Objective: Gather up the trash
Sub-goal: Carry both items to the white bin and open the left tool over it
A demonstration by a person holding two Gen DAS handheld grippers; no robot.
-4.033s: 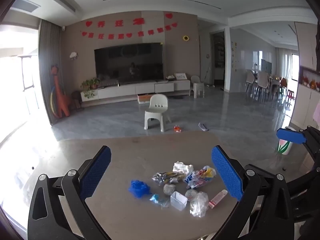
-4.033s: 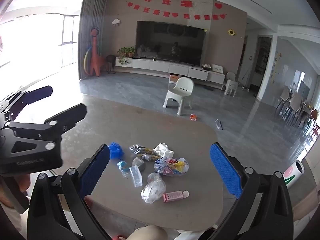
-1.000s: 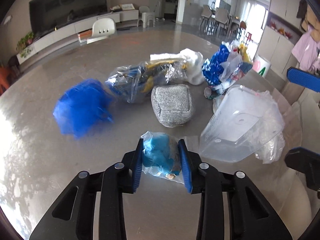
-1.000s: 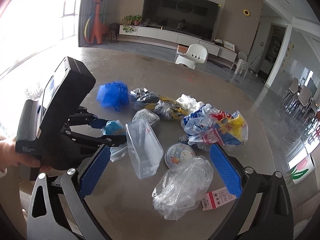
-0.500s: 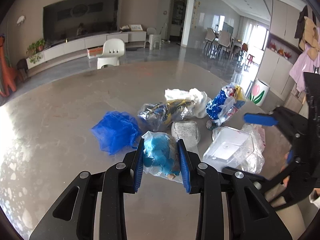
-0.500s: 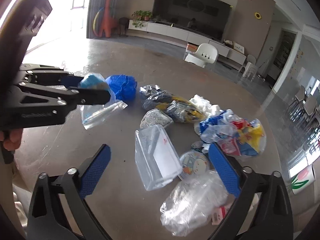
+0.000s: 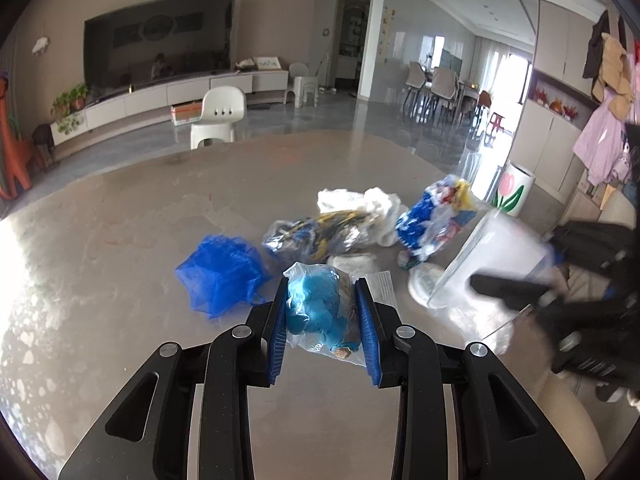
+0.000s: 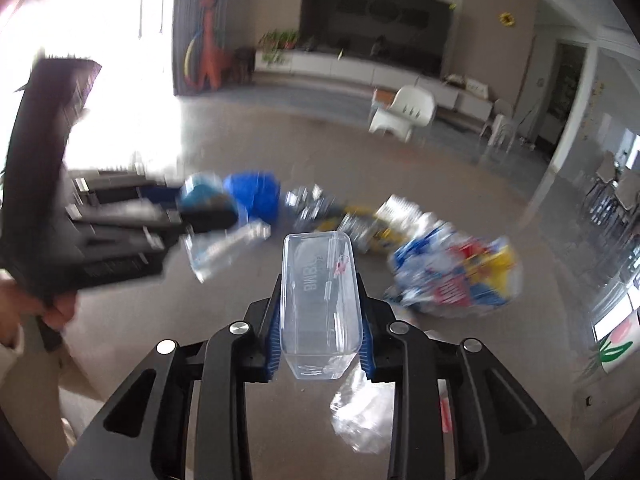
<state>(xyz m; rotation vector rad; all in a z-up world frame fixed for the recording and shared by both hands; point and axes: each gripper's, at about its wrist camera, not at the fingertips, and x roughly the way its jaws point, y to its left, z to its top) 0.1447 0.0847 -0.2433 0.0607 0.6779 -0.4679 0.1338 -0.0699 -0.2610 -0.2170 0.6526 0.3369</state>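
My left gripper (image 7: 322,312) is shut on a clear bag with a light-blue wad (image 7: 318,310) and holds it above the round table (image 7: 140,220). It shows blurred in the right wrist view (image 8: 204,200). My right gripper (image 8: 320,320) is shut on a clear plastic box (image 8: 318,292), lifted off the table; the box shows blurred in the left wrist view (image 7: 496,264). On the table lie a blue mesh ball (image 7: 220,272), a crinkled silver-yellow wrapper (image 7: 316,236), white tissue (image 7: 360,200) and a blue-red-yellow bag (image 7: 436,216).
A crumpled clear bag (image 8: 360,412) and a pink tube (image 8: 444,408) lie under my right gripper. A round lid (image 7: 424,280) lies by the box. A white child's chair (image 7: 218,118) stands beyond the table, a tulip-print bin (image 7: 514,188) to its right.
My right gripper has closed on the clear box and lifted it. My left gripper keeps the blue-wad bag raised and has drifted slightly. Both views are blurred by motion.
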